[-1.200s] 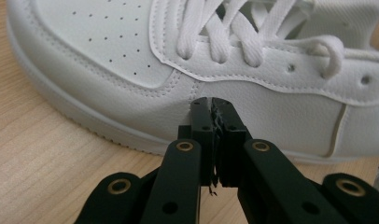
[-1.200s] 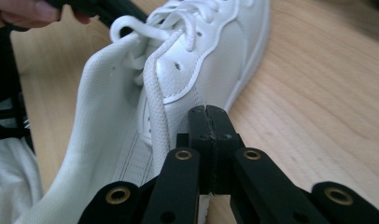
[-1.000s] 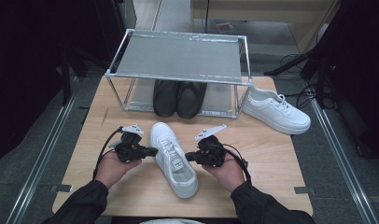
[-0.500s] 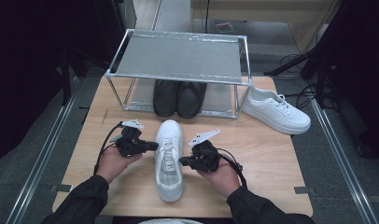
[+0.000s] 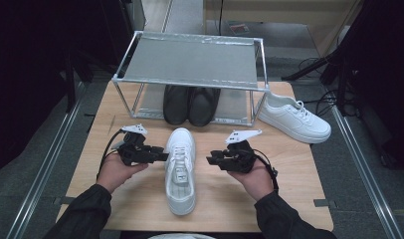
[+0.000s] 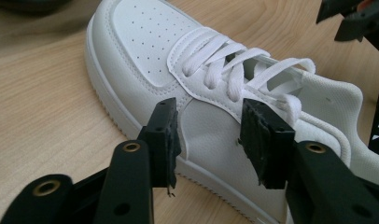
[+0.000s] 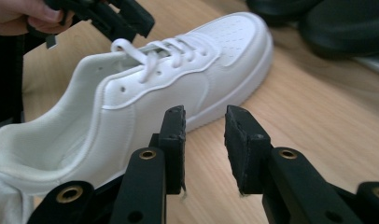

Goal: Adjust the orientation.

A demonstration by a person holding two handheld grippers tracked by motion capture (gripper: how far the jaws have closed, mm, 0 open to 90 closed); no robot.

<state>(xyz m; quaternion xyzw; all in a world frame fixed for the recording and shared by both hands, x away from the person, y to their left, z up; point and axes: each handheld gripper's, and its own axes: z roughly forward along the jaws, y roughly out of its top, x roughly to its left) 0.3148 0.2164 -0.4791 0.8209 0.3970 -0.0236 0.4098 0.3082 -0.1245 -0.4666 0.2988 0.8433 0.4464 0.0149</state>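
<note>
A white lace-up shoe [image 5: 180, 167] lies on the wooden table [image 5: 299, 164], its toe pointing at the rack. My left gripper [image 5: 160, 155] sits at the shoe's left side. Its jaws have just been opening, and in the left gripper view [image 6: 211, 126] they stand apart in front of the shoe's side [image 6: 150, 42] without pressing on it. My right gripper [image 5: 212, 160] hovers a little to the right of the shoe. Its jaws have also just been opening [image 7: 204, 126], with only bare table between them and the shoe [image 7: 150, 93] beyond.
A metal rack [image 5: 190, 64] with a mesh top stands at the back of the table, a pair of black shoes [image 5: 190, 104] under it. A second white shoe [image 5: 294, 119] lies at the back right. Metal rails run along both sides of the table.
The shoe has swung from a slant to straight, toe toward the rack. Both grippers have opened and let go of it, and the right one has drawn back to the right.
</note>
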